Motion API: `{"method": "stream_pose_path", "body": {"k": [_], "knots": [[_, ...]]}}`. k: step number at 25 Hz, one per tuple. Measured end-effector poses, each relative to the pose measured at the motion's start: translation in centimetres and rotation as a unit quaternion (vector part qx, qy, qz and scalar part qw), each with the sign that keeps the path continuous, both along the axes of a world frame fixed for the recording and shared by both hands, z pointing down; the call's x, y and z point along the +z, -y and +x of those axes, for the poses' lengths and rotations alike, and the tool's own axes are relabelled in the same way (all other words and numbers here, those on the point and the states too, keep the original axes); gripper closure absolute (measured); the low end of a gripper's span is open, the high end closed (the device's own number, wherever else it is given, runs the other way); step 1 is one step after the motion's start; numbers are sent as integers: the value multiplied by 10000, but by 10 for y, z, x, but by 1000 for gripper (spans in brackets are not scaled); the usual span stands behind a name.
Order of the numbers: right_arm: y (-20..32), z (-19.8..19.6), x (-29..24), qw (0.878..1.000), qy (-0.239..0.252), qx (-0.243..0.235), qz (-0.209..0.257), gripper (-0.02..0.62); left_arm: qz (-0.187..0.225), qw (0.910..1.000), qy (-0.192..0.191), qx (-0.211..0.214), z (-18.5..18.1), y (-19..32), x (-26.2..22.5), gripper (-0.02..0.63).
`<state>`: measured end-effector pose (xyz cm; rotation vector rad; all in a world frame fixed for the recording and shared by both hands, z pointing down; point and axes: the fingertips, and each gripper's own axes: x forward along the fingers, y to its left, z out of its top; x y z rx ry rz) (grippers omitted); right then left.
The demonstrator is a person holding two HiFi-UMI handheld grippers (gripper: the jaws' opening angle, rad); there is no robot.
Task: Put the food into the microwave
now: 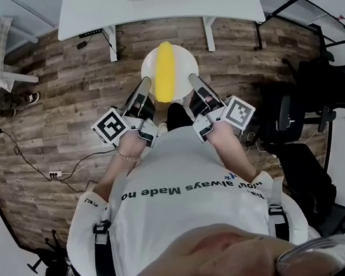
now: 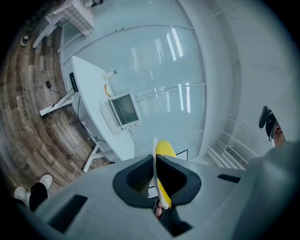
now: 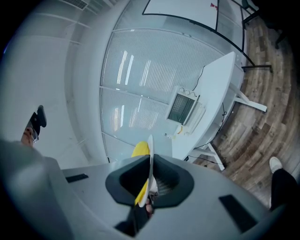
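Two grippers: the left gripper [image 2: 154,176] and the right gripper [image 3: 150,180] each pinch one side of the same white plate [image 1: 183,68]. In both gripper views its thin rim runs edge-on between the dark pads, with the jaws closed onto it.
Food: a long yellow piece [image 1: 164,71] lies along the middle of the plate, just above centre in the head view. Whether it is a banana or something else cannot be told.
Plate position: it is held in the air between the two grippers, over the wooden floor [image 1: 60,119] and short of the white table [image 1: 96,10] that spans the top of the frame.
Microwave: a white box with a dark window [image 2: 123,111] sits on that table, left of centre in the left gripper view and well apart from the plate. Its door looks shut, though it is too small to be sure.
Step in hand: the carry, as I judge it — the food is lifted and facing the table, but not yet at the appliance.
Next move calls for: bringing the plate level to the table's edge. If the door is indeed shut, one gripper must be freed to open it, so the plate would likely have to rest on the tabletop or hang from a single grip first.
Care: the yellow piece lies loose on a shallow plate — a tilt could roll it off.
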<state>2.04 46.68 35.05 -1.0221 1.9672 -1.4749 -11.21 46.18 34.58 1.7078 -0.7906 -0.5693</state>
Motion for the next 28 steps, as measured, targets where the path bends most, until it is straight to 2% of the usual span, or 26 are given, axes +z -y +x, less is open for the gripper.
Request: {"method": "stream_pose_path", "body": {"k": [11, 15, 28], "knots": [[90, 45, -3, 10000, 46, -10, -1, 572, -49, 10000, -2, -28, 46, 90, -4, 586], [126, 63, -3, 10000, 13, -22, 12, 572, -23, 9999, 115, -35, 62, 125, -3, 586], [220, 112, 4, 9999, 12, -132, 84, 572, -72, 9998, 21, -164, 112, 215, 5, 586]]}}
